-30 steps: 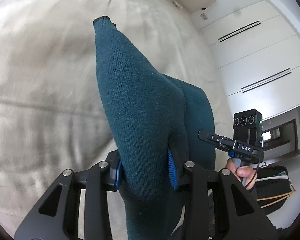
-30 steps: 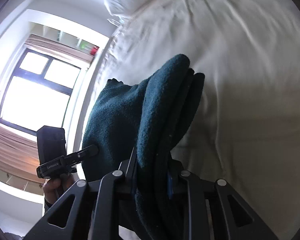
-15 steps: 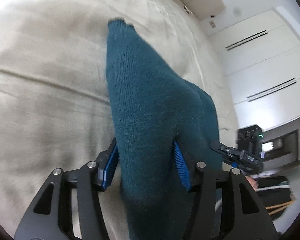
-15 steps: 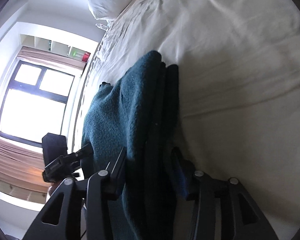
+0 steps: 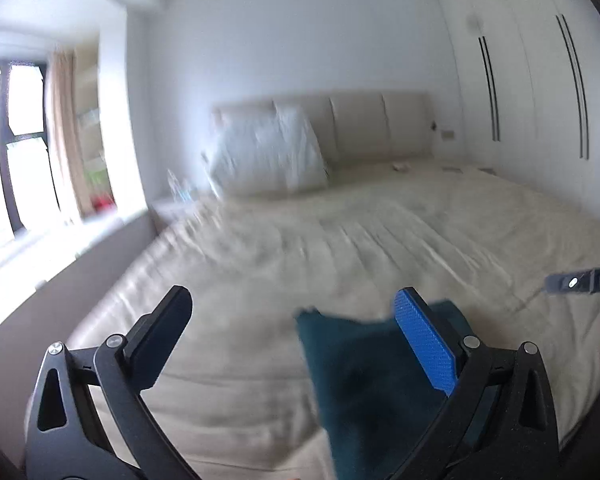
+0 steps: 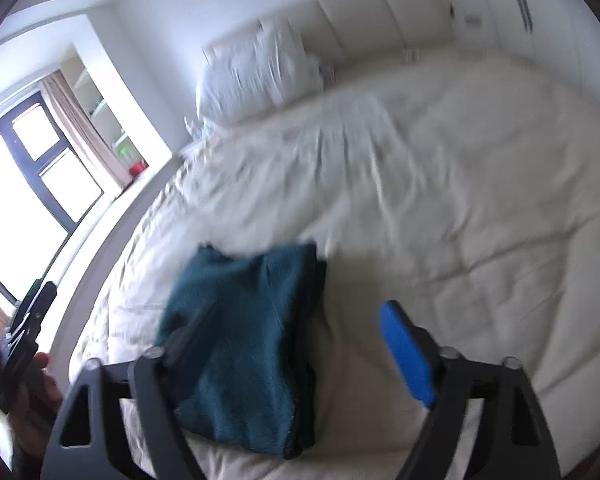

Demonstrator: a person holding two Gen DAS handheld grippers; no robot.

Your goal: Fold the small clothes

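A folded dark teal knit garment (image 6: 248, 344) lies flat on the cream bed (image 6: 440, 208) near its front edge. It also shows in the left wrist view (image 5: 364, 384), low and right of centre. My left gripper (image 5: 296, 316) is open and empty, raised above the bed with the garment under its right finger. My right gripper (image 6: 296, 316) is open and empty, with its left finger over the garment and its blue-padded right finger (image 6: 408, 356) over bare bedding.
White pillows (image 5: 268, 156) lean on a beige headboard (image 5: 364, 128) at the far end. A window (image 5: 16, 148) and low ledge run along the left. White wardrobe doors (image 5: 540, 92) stand on the right.
Both grippers have opened and let go of the teal garment, which now lies folded on the bed. Both have pulled back and tilted up, so the room is in view.
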